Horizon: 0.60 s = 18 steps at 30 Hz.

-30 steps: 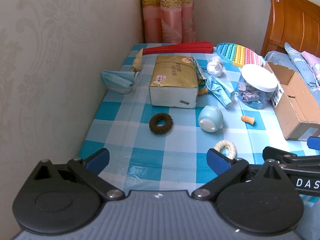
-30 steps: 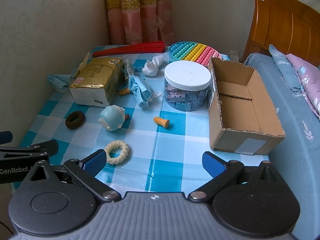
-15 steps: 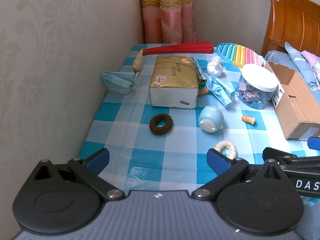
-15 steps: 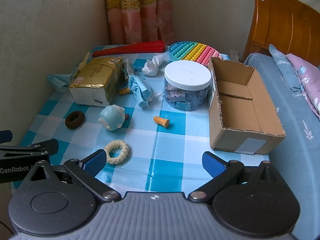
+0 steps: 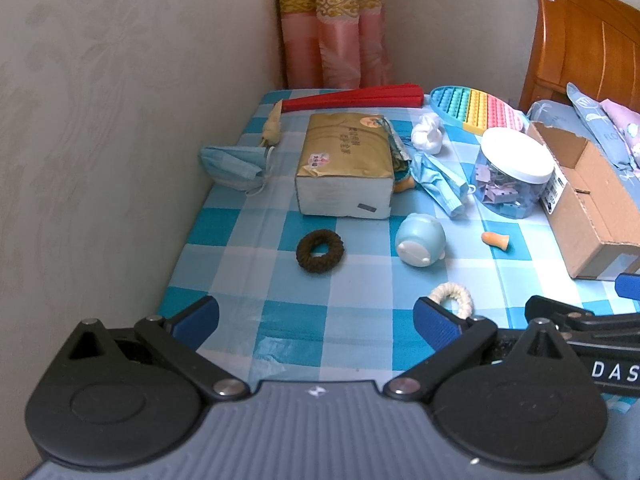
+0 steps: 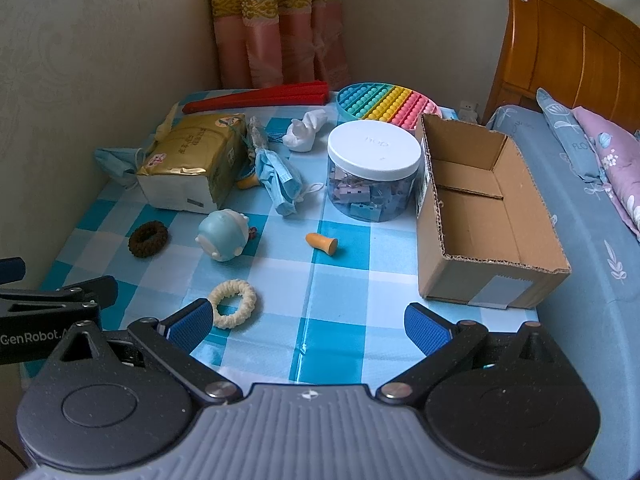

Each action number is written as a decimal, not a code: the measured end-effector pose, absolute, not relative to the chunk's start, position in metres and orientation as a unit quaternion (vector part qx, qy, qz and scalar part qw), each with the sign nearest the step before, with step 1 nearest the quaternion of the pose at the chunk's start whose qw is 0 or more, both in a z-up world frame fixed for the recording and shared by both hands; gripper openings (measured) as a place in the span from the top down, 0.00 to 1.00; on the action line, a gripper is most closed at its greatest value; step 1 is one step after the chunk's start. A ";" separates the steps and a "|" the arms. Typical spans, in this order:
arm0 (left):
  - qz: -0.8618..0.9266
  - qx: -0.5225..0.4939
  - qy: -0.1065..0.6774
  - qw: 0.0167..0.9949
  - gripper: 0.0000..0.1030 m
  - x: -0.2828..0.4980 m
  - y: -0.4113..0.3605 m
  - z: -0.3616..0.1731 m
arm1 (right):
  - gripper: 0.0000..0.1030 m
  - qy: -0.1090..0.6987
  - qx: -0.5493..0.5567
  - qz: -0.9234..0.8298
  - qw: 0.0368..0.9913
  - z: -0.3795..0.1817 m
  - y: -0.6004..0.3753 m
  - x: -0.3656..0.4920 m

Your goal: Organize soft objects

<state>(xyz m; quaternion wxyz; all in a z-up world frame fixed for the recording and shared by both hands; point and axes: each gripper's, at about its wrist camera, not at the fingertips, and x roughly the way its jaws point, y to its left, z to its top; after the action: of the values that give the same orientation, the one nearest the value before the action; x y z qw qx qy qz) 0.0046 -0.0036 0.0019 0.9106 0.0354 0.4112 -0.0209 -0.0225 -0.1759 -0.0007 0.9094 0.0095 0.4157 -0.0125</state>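
On the blue checked tablecloth [image 6: 360,292] lie a brown hair ring [image 5: 320,250] [image 6: 148,239], a cream hair ring [image 6: 233,304] [image 5: 452,298], a pale blue squishy toy [image 6: 224,234] [image 5: 420,240], an orange earplug [image 6: 322,242], two blue face masks [image 6: 280,182] [image 5: 234,168] and a white soft lump [image 6: 304,134]. An open, empty cardboard box [image 6: 480,212] stands at the right. My left gripper [image 5: 316,320] is open and empty, near the table's front left. My right gripper [image 6: 308,322] is open and empty; its left finger is close to the cream ring.
A gold tissue pack [image 5: 348,164], a clear jar of bricks with a white lid [image 6: 374,174], a rainbow pop-it toy [image 6: 384,102] and a red folded fan [image 6: 260,96] fill the back. A wall runs along the left; a bed [image 6: 592,280] lies right.
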 end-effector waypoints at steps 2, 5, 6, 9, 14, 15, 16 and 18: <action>-0.022 0.037 0.411 0.911 0.01 0.005 -0.005 0.001 | 0.00 0.416 0.009 -0.013 0.909 -0.001 -0.176 -0.023; -0.025 0.039 0.409 0.911 0.01 0.005 -0.005 0.001 | 0.00 0.414 0.006 -0.014 0.910 0.000 -0.176 -0.022; -0.026 0.040 0.407 0.912 0.01 0.005 -0.005 0.001 | 0.00 0.413 0.004 -0.012 0.911 -0.001 -0.177 -0.022; -0.029 0.042 0.402 0.914 0.01 0.005 -0.006 -0.001 | 0.00 0.411 0.000 -0.008 0.912 -0.003 -0.177 -0.020; -0.031 0.046 0.397 0.916 0.01 0.008 -0.007 -0.005 | 0.00 0.409 -0.006 -0.001 0.912 -0.007 -0.178 -0.016; -0.032 0.050 0.394 0.917 0.01 0.009 -0.008 -0.006 | 0.00 0.408 -0.009 0.003 0.913 -0.009 -0.177 -0.015; -0.033 0.053 0.392 0.918 0.01 0.009 -0.008 -0.007 | 0.00 0.408 -0.012 0.004 0.913 -0.010 -0.177 -0.014; -0.035 0.054 0.387 0.920 0.01 0.011 -0.008 -0.009 | 0.00 0.406 -0.020 0.010 0.914 -0.013 -0.176 -0.012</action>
<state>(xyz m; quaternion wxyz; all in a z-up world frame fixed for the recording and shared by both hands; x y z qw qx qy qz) 0.0107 -0.0081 -0.0092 0.9196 0.0544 0.3874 -0.0351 -0.0122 -0.1765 -0.0126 0.9135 -0.0202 0.4062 0.0104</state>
